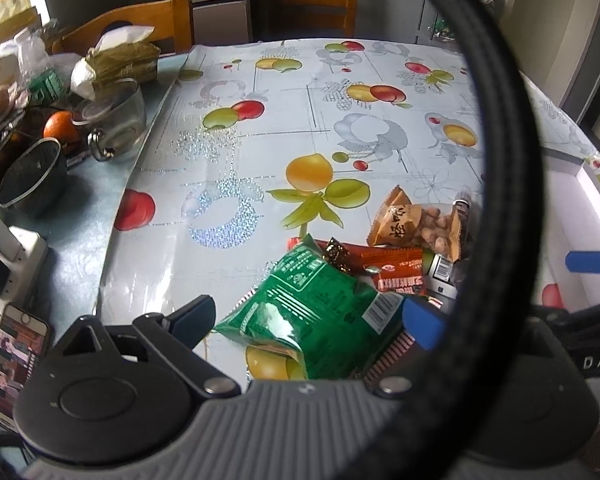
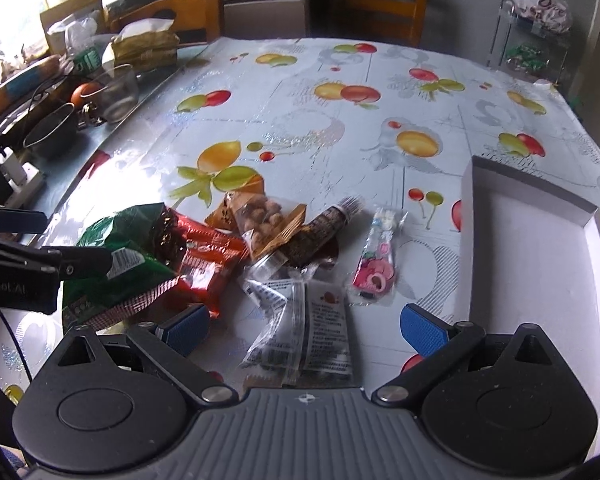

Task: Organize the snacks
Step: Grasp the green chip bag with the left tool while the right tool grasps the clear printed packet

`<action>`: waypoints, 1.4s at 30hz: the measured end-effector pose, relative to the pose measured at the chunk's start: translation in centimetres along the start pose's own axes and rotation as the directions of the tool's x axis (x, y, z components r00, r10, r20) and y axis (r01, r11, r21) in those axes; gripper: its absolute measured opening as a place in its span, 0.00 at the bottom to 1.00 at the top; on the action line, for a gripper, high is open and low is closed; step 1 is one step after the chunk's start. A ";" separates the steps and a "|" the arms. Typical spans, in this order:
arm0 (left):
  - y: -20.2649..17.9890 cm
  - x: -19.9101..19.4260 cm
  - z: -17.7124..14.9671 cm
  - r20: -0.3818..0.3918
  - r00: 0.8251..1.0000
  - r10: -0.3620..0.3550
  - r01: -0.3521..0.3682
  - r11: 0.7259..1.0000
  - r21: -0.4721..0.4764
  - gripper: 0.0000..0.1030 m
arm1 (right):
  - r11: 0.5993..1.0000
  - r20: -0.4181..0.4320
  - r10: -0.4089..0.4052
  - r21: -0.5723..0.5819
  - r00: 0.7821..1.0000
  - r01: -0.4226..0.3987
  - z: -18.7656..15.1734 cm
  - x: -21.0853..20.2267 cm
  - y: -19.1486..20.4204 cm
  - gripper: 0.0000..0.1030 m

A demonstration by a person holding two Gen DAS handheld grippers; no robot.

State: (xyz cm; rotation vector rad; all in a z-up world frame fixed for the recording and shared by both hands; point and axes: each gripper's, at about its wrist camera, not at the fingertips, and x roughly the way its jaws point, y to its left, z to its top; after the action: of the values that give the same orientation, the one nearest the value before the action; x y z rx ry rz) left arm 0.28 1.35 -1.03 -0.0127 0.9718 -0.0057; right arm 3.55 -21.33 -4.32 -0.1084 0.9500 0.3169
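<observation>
Here, crinkled glossy green snack bag [image 1: 312,316], barcode showing.

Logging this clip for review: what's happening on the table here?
A person holds two claws over a heap of snack packets on a fruit-print tablecloth. The left claw is open around the green bag; the right claw is open above clear-wrapped packets. The white box to the right looks empty, as far as it shows.
</observation>
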 end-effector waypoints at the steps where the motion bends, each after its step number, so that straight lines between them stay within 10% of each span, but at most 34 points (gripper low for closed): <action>1: 0.1 0.1 0.0 -0.002 1.000 -0.006 0.006 1.000 -0.009 0.97 | 1.000 -0.001 0.001 -0.002 1.000 -0.001 0.0 0.0 0.0 1.00; 9: -0.1 0.2 -0.3 -0.008 1.000 -0.027 0.027 1.000 -0.009 0.82 | 0.998 -0.023 0.027 -0.054 0.999 -0.028 -0.7 0.4 0.6 0.95; 42: 1.5 4.2 1.7 -0.069 0.996 -0.052 0.028 0.953 -0.302 0.82 | 0.996 -0.092 0.050 -0.072 0.995 -0.056 -1.4 3.2 0.1 0.92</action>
State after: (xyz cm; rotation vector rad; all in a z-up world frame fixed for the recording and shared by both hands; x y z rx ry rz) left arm 4.06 2.80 -3.51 -0.3154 1.0415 0.1057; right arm 4.15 -20.84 -7.73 -0.1669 1.0315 0.3994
